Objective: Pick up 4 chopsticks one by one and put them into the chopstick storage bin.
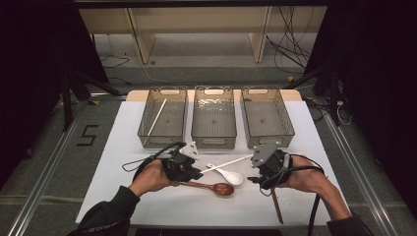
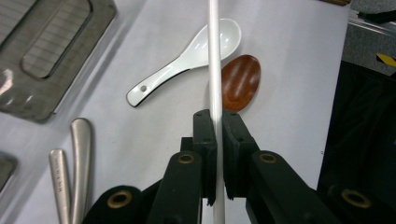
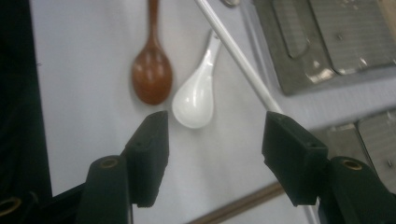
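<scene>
From the high view, the left tool (image 1: 199, 172) and the right tool (image 1: 255, 169) face each other over the white counter (image 1: 123, 196). A white chopstick (image 1: 231, 162) spans the gap between them, above the white spoon (image 1: 227, 174) and the brown wooden spoon (image 1: 212, 187). Three clear bins stand behind; the left bin (image 1: 163, 118) holds another white stick.

In the left gripper view, the left tool (image 2: 215, 126) is clamped on the white chopstick (image 2: 214, 56), which runs straight up from between its pads across the white spoon (image 2: 187, 60) and beside the brown spoon (image 2: 240, 81). Two metal handles (image 2: 70, 163) lie at the lower left.

In the right gripper view, the right tool (image 3: 212, 135) stands apart, pads wide. The chopstick (image 3: 238, 56) slants down to the right-hand pad, touching or just behind it; which, I cannot tell. Nothing is pinched.
</scene>
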The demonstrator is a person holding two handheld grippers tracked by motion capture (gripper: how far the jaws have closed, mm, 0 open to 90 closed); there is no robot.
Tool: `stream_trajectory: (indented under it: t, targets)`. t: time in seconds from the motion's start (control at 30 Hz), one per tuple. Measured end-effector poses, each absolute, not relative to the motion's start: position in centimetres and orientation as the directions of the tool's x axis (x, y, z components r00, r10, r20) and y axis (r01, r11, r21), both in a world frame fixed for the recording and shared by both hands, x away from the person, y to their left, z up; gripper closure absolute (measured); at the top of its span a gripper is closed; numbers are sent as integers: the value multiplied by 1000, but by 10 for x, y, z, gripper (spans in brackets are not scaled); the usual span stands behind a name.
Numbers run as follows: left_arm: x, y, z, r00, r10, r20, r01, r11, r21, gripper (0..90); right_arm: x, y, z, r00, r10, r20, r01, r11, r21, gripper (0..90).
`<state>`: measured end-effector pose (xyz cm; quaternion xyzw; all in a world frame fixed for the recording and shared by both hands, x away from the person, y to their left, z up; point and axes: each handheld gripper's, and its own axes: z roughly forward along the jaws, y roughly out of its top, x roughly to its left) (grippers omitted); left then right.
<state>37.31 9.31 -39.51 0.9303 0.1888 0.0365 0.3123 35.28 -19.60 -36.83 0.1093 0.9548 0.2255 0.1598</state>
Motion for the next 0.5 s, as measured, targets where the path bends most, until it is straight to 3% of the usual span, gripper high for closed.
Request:
stream_trajectory:
  t: [0.1, 0.23, 0.33, 0.5]
  targets:
    - [376, 99, -393, 915, 401, -52, 350, -721, 598, 851, 354, -201, -370, -906, 351, -238, 215, 864, 455, 397]
    - [381, 107, -389, 895, 444, -50, 379, -696, 610, 851, 362, -213, -372, -835, 532, -142, 404, 767, 498, 378]
    - [384, 112, -390, 883, 466, -52, 397, -684, 612, 851, 367, -221, -377, -787, 612, -81, 493, 702, 515, 368]
    - [389, 121, -388, 865, 498, -52, 418, -659, 625, 851, 369, -230, -386, -750, 659, -58, 550, 669, 500, 355]
